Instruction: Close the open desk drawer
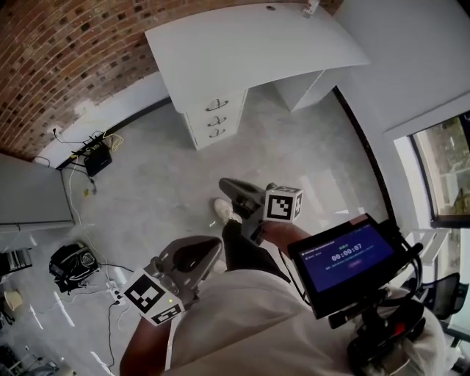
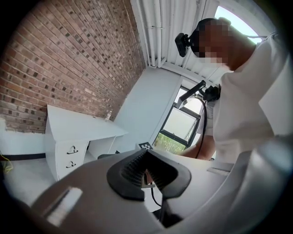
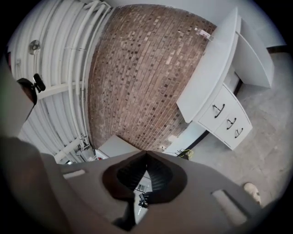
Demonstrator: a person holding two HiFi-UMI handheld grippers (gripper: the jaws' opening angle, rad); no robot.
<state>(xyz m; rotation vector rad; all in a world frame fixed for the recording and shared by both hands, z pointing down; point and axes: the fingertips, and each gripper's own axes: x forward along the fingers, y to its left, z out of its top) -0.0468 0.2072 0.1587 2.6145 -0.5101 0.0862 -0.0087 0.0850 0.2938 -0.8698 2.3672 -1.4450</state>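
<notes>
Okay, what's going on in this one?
A person stands some way back from the white desk, holding a gripper in each hand. The left gripper and the right gripper both have their fingers together, with nothing between them, and touch nothing. The desk's three drawers are well ahead; from here I cannot tell whether one is open.

Brick wall (image 1: pixel 59 66) along the back; on the floor (image 1: pixel 169 191) at its foot, a black box (image 1: pixel 98 157) with loose cables. A black bag (image 1: pixel 71 264) lies at the floor's left edge, near a grey cabinet (image 1: pixel 33 194). Small bottle (image 1: pixel 311 7) stands at the back edge of the desk (image 1: pixel 250 44); window (image 1: pixel 448 169) on the right, lit screen (image 1: pixel 345 261) showing a timer below it.
</notes>
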